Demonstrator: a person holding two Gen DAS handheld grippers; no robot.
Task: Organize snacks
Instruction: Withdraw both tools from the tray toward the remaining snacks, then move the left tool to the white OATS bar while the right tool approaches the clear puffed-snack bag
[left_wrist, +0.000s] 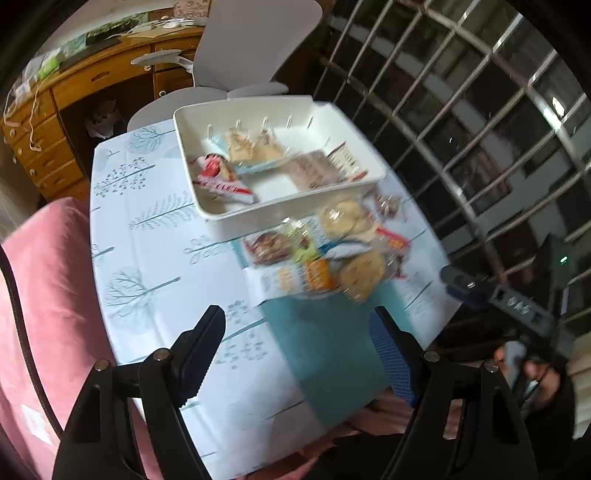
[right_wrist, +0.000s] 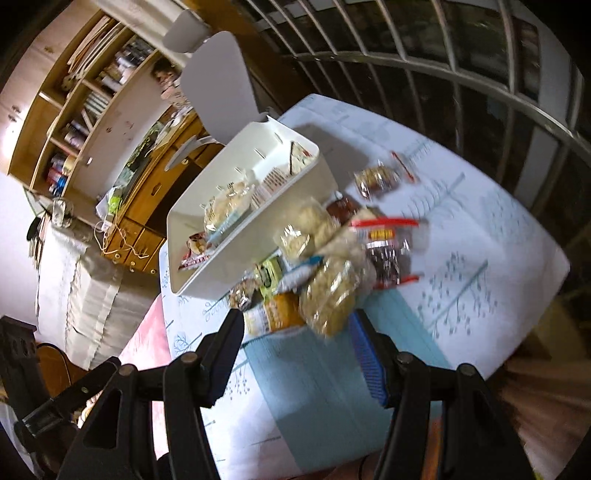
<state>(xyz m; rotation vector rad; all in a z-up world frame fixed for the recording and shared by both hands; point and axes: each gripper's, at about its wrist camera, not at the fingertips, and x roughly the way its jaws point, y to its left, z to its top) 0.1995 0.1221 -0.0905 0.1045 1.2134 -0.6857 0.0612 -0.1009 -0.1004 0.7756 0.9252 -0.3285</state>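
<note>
A white plastic bin (left_wrist: 295, 212) stands on the table and holds several wrapped snacks, among them a red-and-white packet (left_wrist: 221, 177) and cookie packs. A pile of loose snack packets (left_wrist: 325, 254) lies on the cloth just in front of the bin. My left gripper (left_wrist: 299, 325) is open and empty, above the table's near edge, short of the pile. In the right wrist view the bin (right_wrist: 192, 284) and the pile (right_wrist: 328, 258) show too. My right gripper (right_wrist: 299, 325) is open and empty, its fingertips just short of a cookie pack (right_wrist: 328, 295).
The table wears a white cloth with blue tree prints (left_wrist: 155, 229). A grey chair (left_wrist: 255, 48) stands behind the bin, a pink cushion (left_wrist: 44, 295) at left, a wooden desk (left_wrist: 74, 110) beyond. A barred window (left_wrist: 461, 110) runs along the right side.
</note>
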